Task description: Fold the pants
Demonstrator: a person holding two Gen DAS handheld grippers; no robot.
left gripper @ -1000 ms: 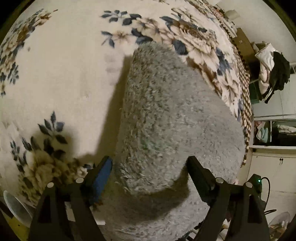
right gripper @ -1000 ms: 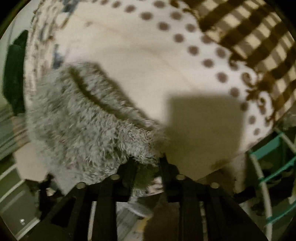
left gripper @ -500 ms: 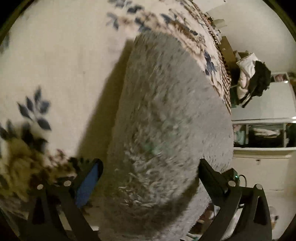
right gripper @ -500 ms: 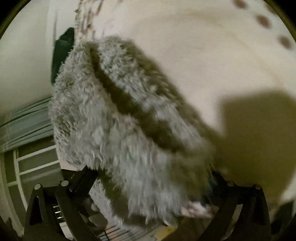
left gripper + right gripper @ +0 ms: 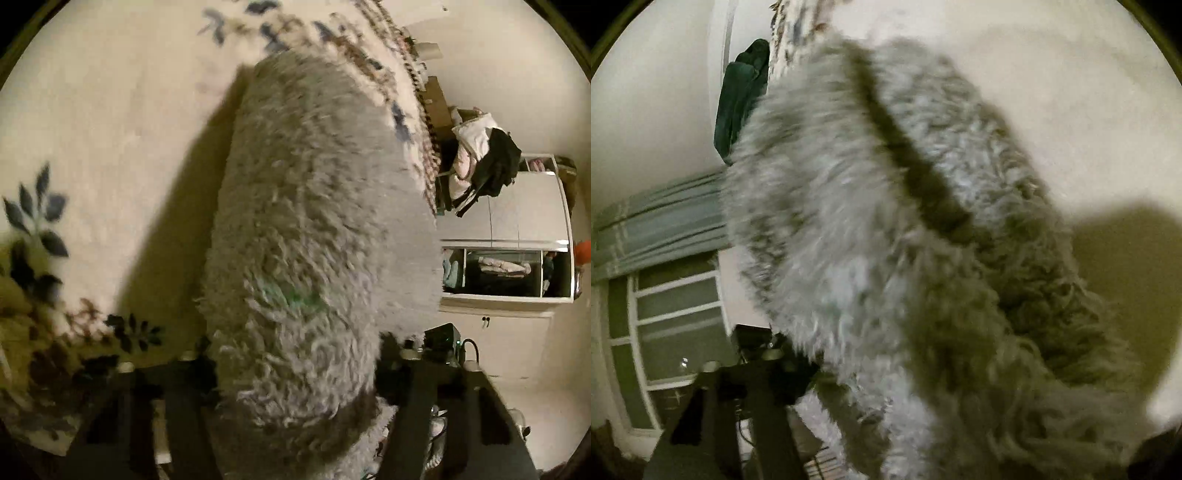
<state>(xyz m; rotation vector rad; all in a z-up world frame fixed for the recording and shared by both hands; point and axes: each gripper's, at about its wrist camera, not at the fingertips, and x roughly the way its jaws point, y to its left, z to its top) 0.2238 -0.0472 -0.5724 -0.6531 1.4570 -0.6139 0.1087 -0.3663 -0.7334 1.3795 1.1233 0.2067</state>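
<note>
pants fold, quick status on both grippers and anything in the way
Left gripper and right gripper both closing, fuzzy grey pants bunched between the jaws. Pants on floral bedspread, thick fold. Nothing seen blocking.

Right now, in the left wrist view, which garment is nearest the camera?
The shaggy gray pants, filling the frame's middle; the white garment and black garment sit heaped far behind, beside the wardrobe.
</note>
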